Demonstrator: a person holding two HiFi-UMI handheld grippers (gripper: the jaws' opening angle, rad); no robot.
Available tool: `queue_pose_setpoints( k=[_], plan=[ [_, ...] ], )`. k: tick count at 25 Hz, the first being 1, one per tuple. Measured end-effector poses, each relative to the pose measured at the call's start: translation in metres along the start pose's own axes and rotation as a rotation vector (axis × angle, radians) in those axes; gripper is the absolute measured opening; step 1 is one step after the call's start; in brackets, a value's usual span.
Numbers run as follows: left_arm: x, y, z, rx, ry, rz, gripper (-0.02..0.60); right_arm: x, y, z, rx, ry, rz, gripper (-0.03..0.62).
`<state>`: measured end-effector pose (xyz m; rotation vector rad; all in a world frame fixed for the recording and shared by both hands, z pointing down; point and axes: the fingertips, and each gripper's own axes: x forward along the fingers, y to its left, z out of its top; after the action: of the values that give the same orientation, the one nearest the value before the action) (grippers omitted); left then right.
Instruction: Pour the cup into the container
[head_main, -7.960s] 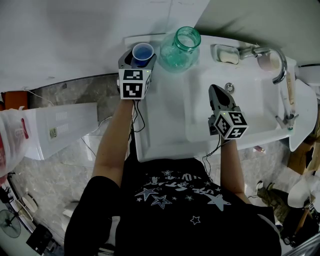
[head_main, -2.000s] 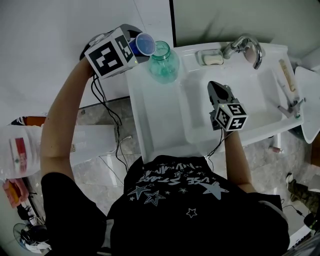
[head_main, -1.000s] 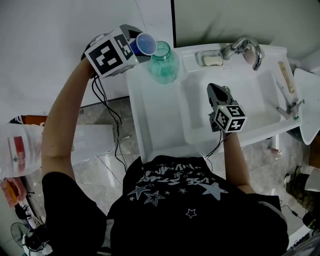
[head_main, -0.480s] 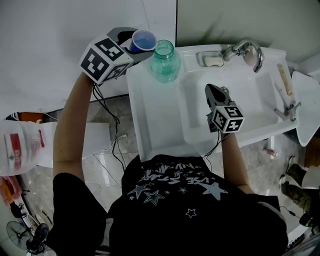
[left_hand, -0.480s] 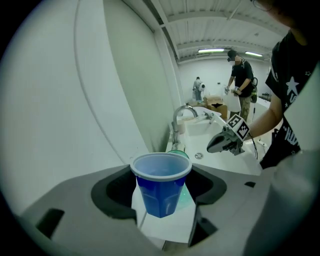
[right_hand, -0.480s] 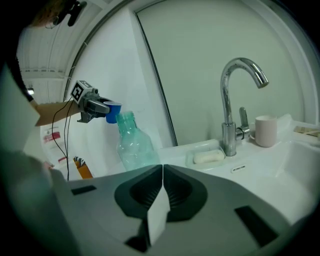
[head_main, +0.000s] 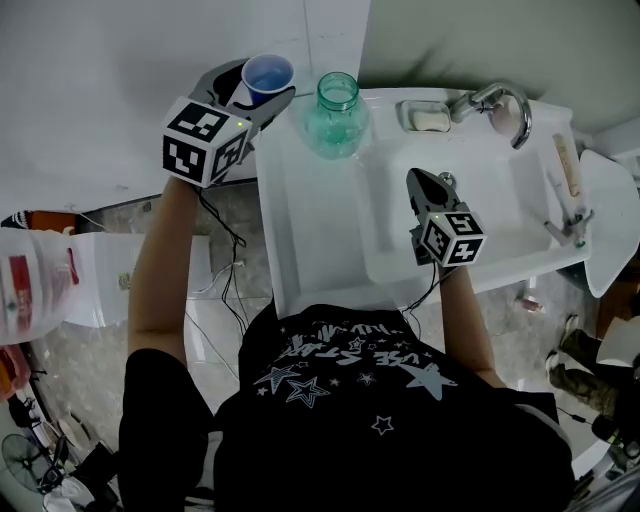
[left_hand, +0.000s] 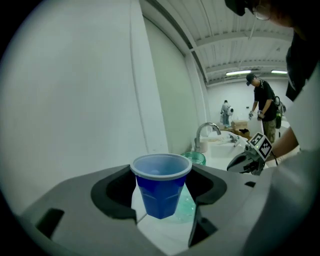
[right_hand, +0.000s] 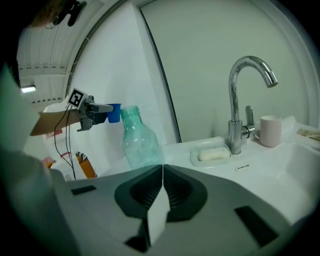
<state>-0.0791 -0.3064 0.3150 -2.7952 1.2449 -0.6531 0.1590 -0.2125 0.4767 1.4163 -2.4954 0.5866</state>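
Note:
A blue plastic cup (head_main: 267, 76) with a white rim stands upright between the jaws of my left gripper (head_main: 262, 92), which is shut on it. It hangs in the air left of the sink counter's back corner. In the left gripper view the cup (left_hand: 160, 186) fills the centre, with the green glass jar (left_hand: 193, 158) behind it. The open-mouthed jar (head_main: 338, 112) stands on the counter, just right of the cup and apart from it. My right gripper (head_main: 421, 182) hovers over the basin, shut and holding nothing. Its view shows the jar (right_hand: 137, 140) and the far cup (right_hand: 114, 113).
A white sink counter (head_main: 310, 220) holds a basin with a chrome faucet (right_hand: 245, 95), a soap dish (right_hand: 210, 154) and a pink mug (right_hand: 270, 131) at the back. A wall stands behind. People stand far off in the left gripper view.
My left gripper has rolled back from its tilt over the jar's mouth, so the cup is upright again, and has drawn away to the left of the jar. The right gripper stayed put.

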Motion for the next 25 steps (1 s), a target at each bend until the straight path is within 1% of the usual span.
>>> queue_pose_setpoints(
  k=[2,5,9,14,18,25],
  plan=[
    [-0.002,0.005,-0.011,-0.054,-0.031,0.051,0.319,0.001,0.001,0.000,-0.005,0.005,0.000,0.012],
    [-0.001,0.007,-0.032,-0.101,-0.045,0.106,0.319,0.003,0.003,-0.001,-0.015,0.016,0.003,0.012],
    [0.004,0.009,-0.060,-0.168,-0.057,0.162,0.319,0.005,0.004,-0.003,-0.023,0.028,0.005,0.012],
    [0.013,0.009,-0.089,-0.252,-0.086,0.202,0.319,0.007,0.003,-0.005,-0.024,0.042,0.001,0.012],
    [0.019,0.007,-0.110,-0.288,-0.087,0.234,0.319,0.007,0.003,-0.006,-0.023,0.052,-0.004,0.012],
    [0.035,-0.004,-0.139,-0.314,-0.059,0.261,0.319,0.009,0.002,-0.009,-0.030,0.069,-0.007,0.012]
  ],
)
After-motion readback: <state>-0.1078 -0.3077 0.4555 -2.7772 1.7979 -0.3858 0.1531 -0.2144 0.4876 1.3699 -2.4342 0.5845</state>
